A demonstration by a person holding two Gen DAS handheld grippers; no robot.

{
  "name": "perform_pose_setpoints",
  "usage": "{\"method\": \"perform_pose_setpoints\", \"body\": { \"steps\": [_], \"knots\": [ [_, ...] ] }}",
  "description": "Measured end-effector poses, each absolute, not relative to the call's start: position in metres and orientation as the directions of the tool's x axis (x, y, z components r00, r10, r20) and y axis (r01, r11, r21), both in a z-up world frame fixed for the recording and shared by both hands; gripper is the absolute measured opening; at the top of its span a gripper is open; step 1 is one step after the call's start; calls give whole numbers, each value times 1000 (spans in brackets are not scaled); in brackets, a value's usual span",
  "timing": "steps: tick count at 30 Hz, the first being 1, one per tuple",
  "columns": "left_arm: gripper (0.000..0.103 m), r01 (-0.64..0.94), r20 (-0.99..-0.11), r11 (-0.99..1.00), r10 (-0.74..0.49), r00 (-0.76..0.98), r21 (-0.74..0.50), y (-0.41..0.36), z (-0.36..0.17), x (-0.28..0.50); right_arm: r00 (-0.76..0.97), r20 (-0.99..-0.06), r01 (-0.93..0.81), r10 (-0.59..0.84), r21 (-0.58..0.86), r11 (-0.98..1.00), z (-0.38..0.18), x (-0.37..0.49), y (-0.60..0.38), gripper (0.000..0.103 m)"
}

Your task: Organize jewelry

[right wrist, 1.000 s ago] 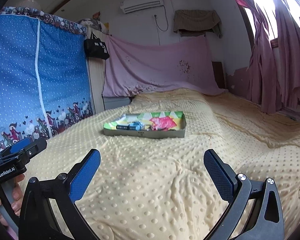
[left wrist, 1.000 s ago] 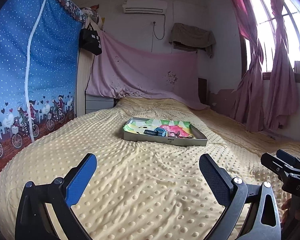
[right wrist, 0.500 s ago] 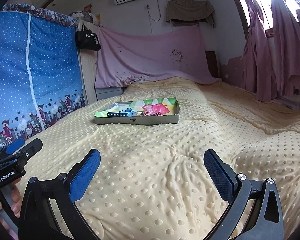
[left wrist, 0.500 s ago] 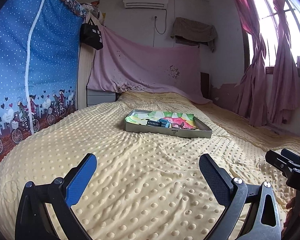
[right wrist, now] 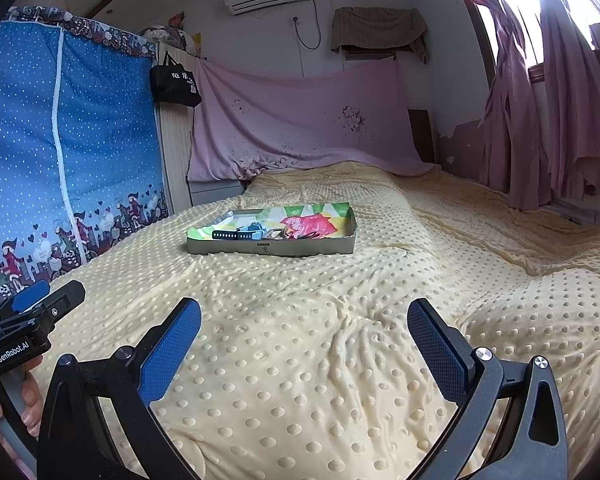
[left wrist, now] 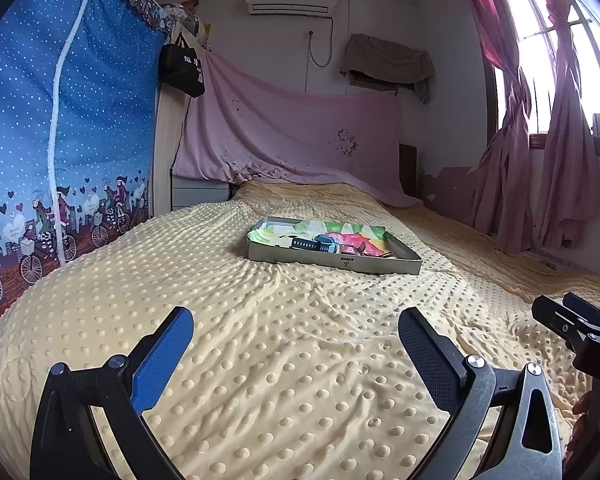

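Yellow dotted blanket [left wrist: 300, 360] covers a bed. Far across it sits a shallow gray tray [left wrist: 332, 260] lined with colorful cloth, holding a dark watch [left wrist: 312, 244]. Near the camera, left gripper [left wrist: 296, 336] and right gripper [right wrist: 304, 328] hover with jaws released, grasping nothing.

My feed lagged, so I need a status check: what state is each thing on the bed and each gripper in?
left gripper: open, empty, above the blanket
right gripper: open, empty, above the blanket
tray: lidless, flat on the blanket
watch: lying in the tray, strap stretched out
blanket: spread, wrinkled
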State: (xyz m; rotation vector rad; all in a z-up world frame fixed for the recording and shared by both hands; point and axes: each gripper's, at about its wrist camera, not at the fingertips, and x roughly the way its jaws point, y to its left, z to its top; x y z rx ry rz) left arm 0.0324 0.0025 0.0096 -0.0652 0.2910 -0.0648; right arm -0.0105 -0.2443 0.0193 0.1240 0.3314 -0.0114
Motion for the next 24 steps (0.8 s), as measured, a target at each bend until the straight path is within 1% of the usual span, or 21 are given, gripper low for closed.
{"method": "perform_pose_setpoints", "body": {
  "steps": [24],
  "knots": [
    [103, 61, -275, 996, -77, 958, -68, 0, 9, 29, 945, -326, 27, 12, 117, 993, 18, -14, -243, 102]
  ]
}}
